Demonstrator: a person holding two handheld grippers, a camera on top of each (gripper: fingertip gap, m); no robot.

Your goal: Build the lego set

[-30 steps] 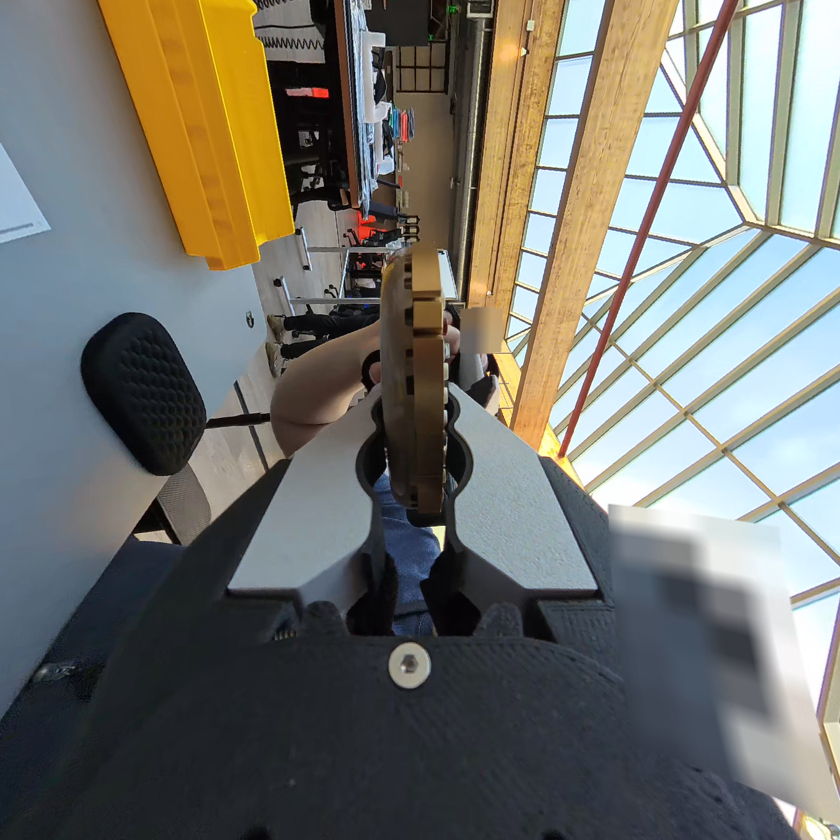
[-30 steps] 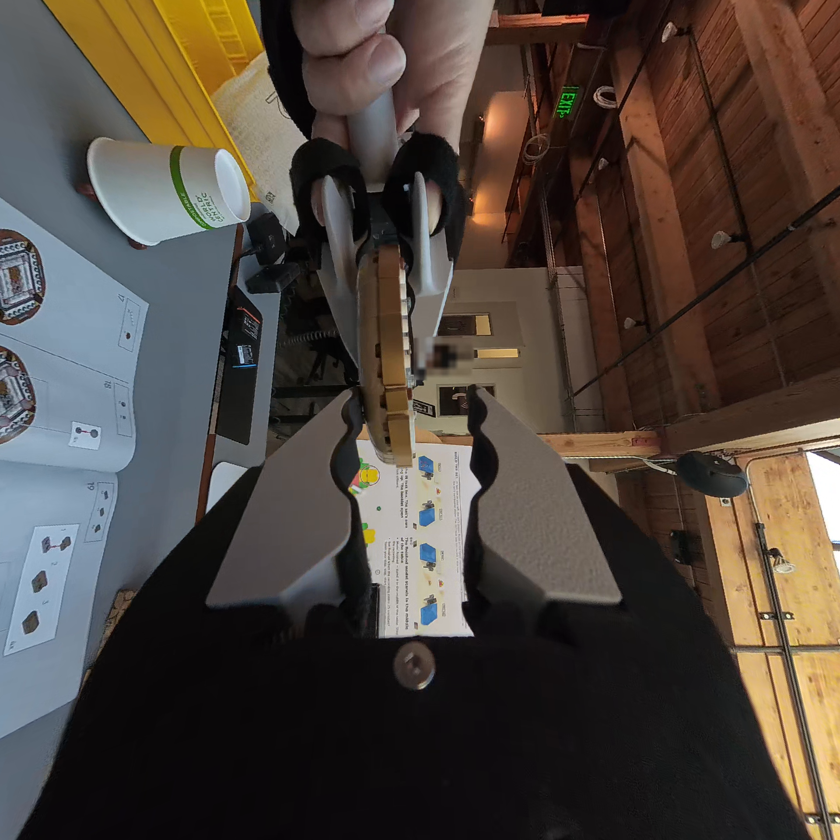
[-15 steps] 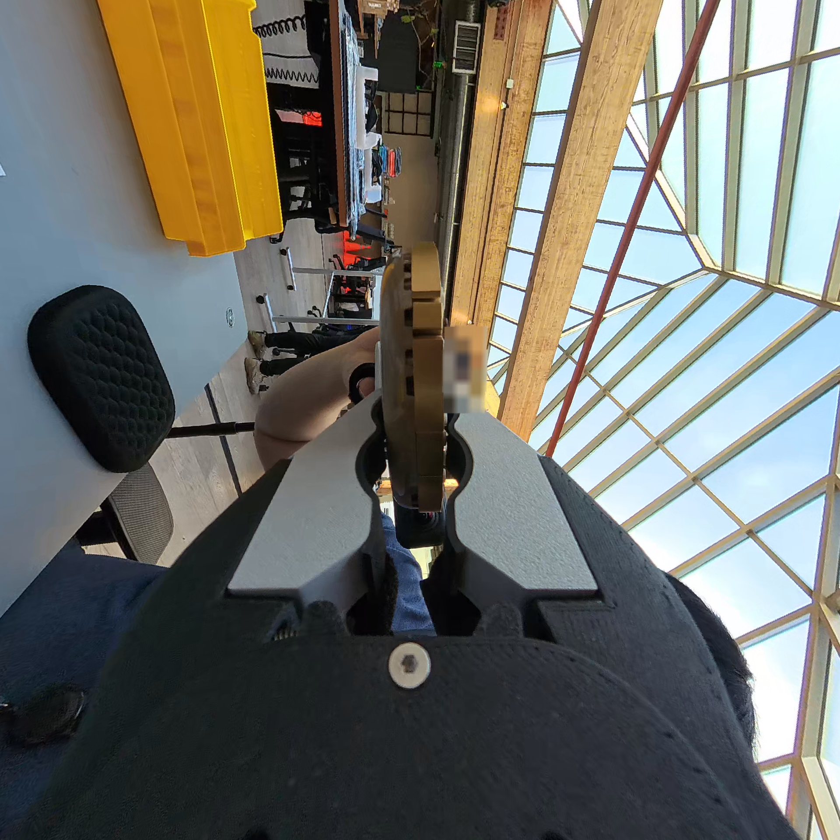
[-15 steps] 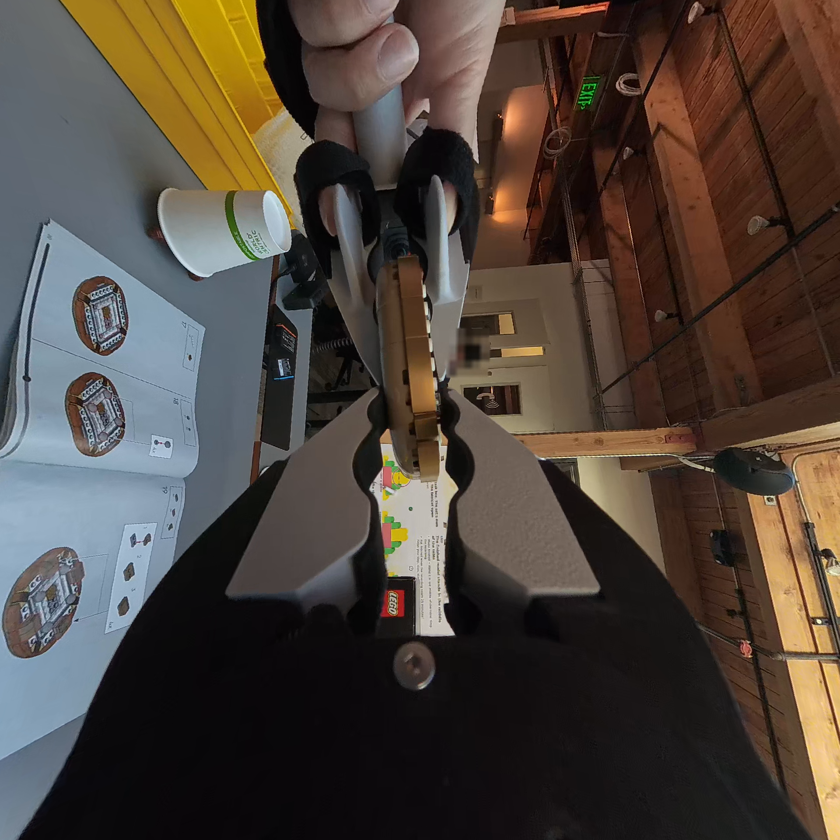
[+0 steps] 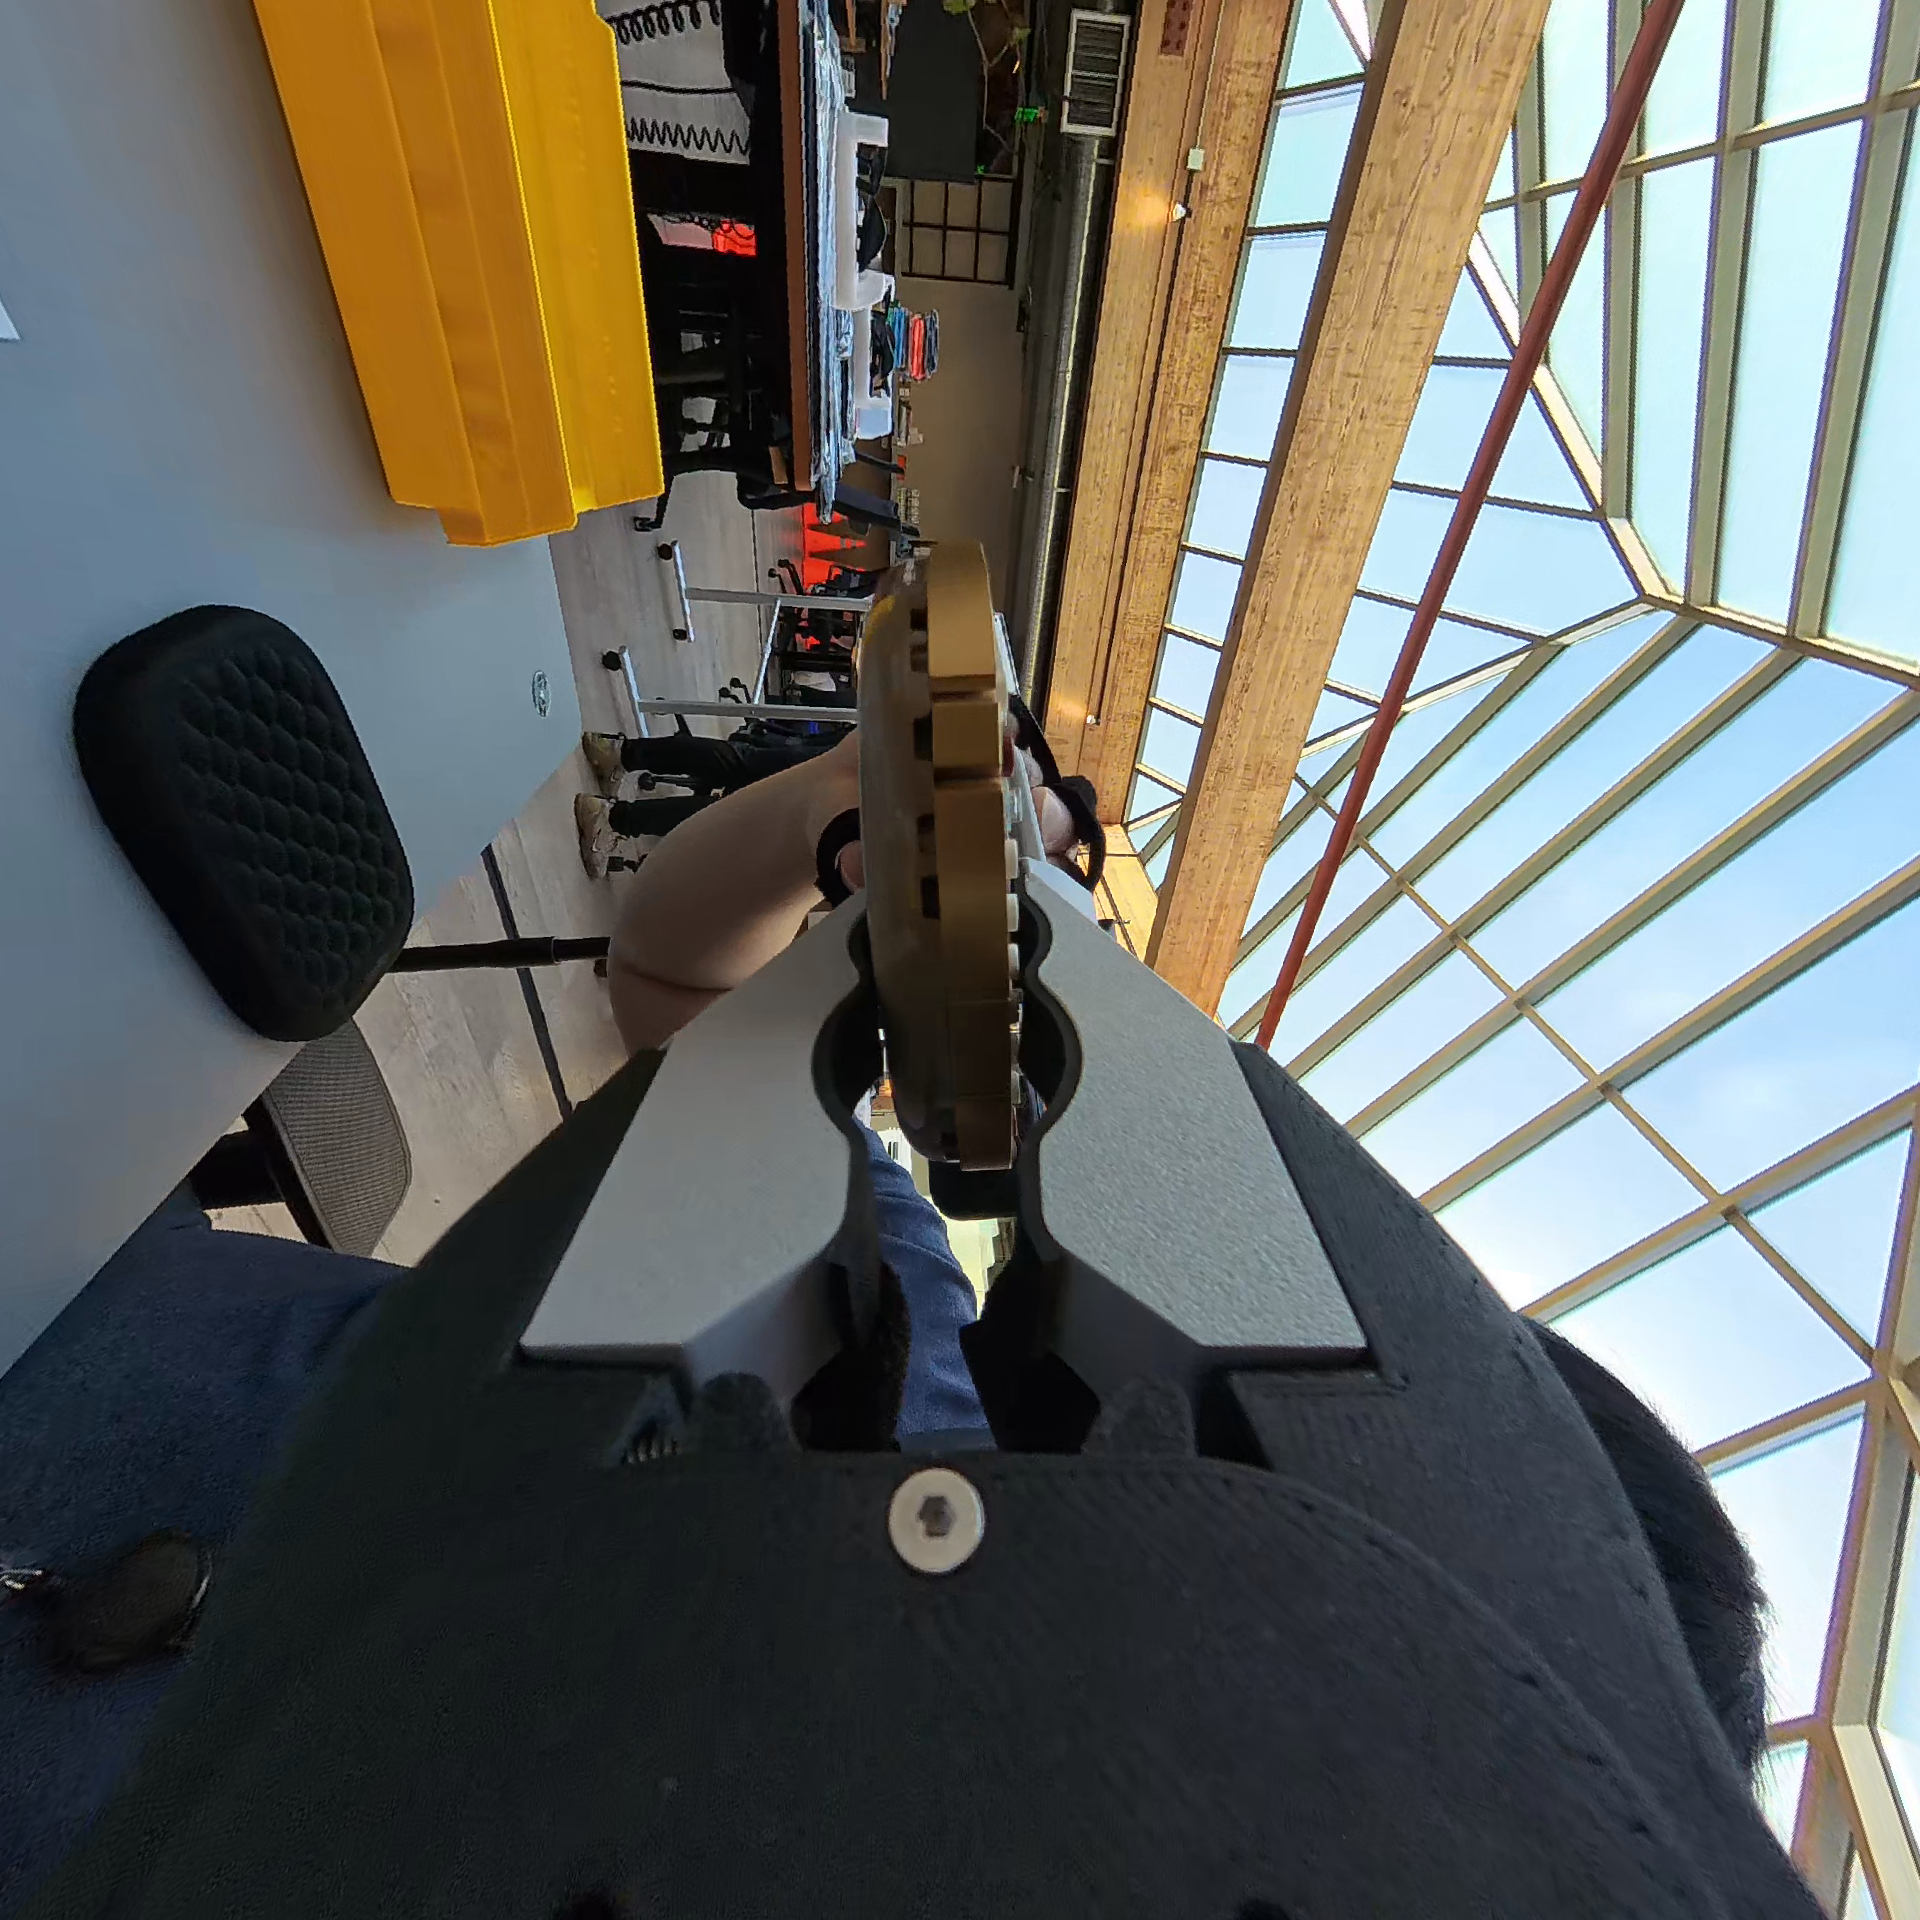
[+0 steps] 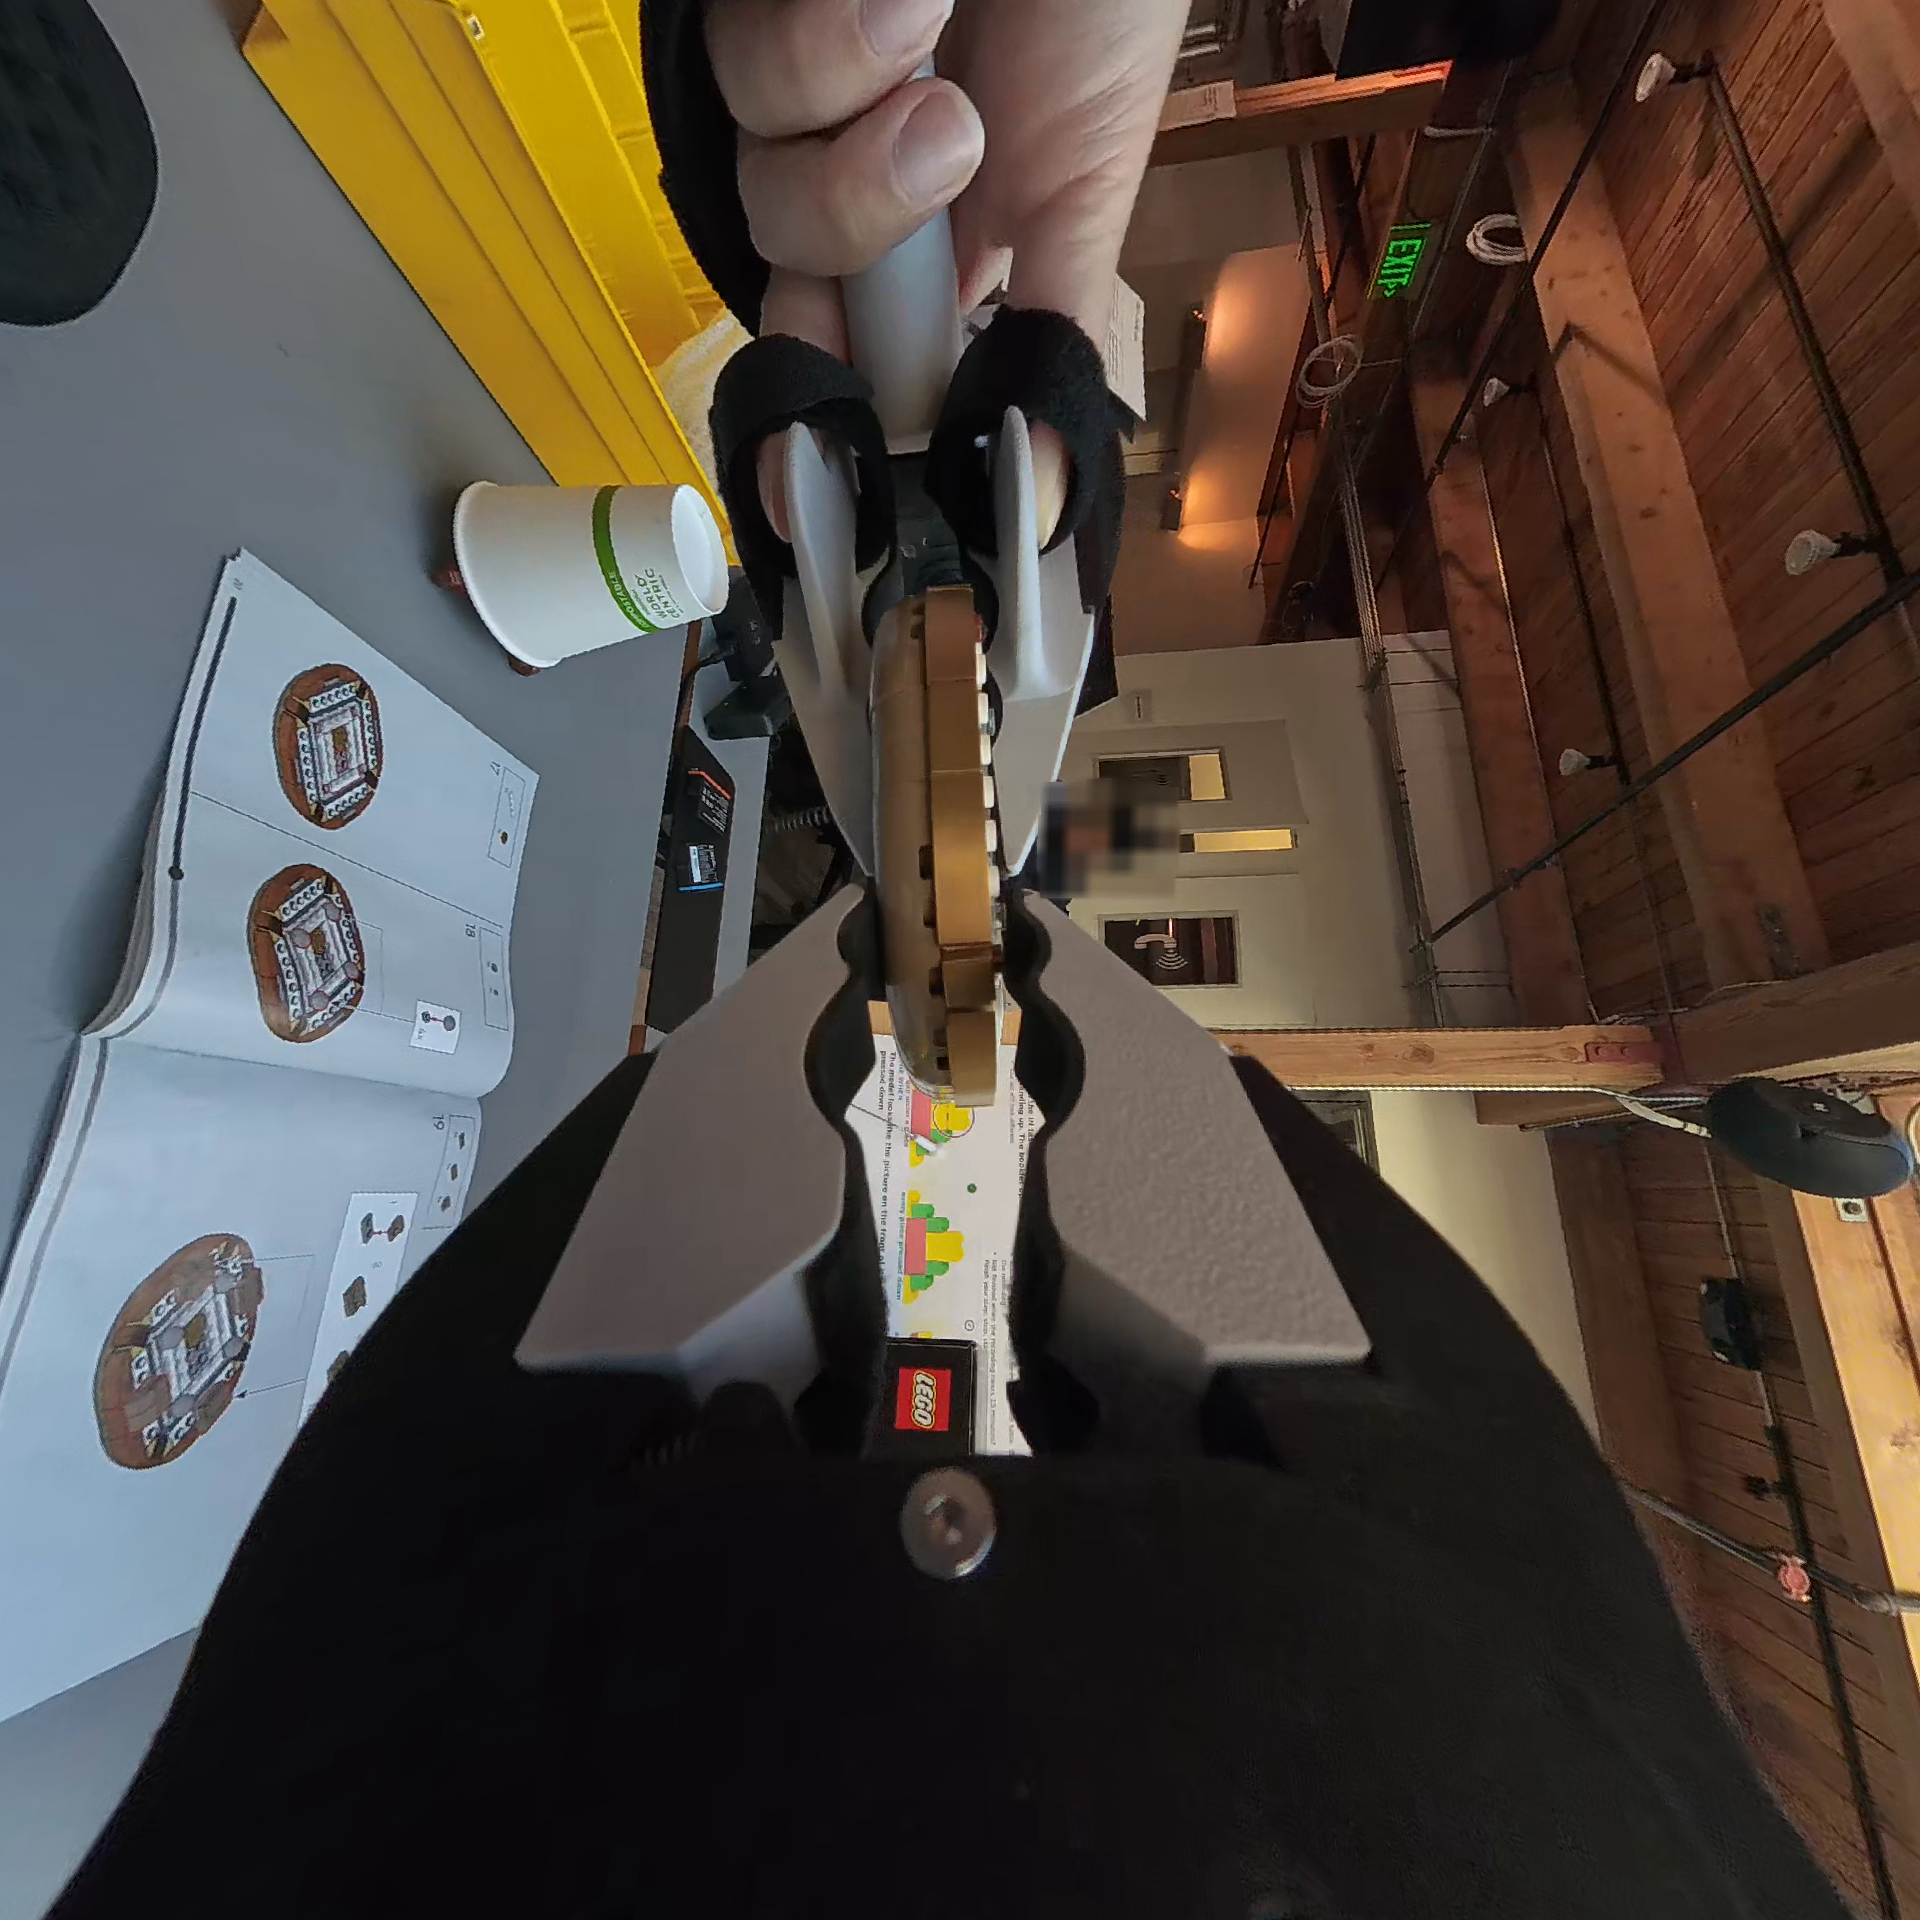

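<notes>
Both my claws clamp the round brown lego plate (image 5: 940,883) edge-on in mid-air: left gripper (image 5: 940,997) and right gripper (image 6: 935,987) grip opposite rims. Below: open instruction booklet (image 6: 312,935), paper cup (image 6: 582,582), yellow bin (image 6: 468,239) on grey table (image 6: 260,416).

The brown disc (image 5: 951,862) shows edge-on only, so both its flat faces are hidden in each view, and its far rim sits behind the other gripper's fingers. Lower right of the left wrist view, a dark fuzzy shape (image 5: 1662,1507) is largely covered by the gripper body. In the right wrist view, the booklet (image 6: 260,1039) is cut by the left edge, the yellow bin (image 6: 468,208) by the top edge, and the sheet (image 6: 935,1226) between the fingers shows just a strip.
</notes>
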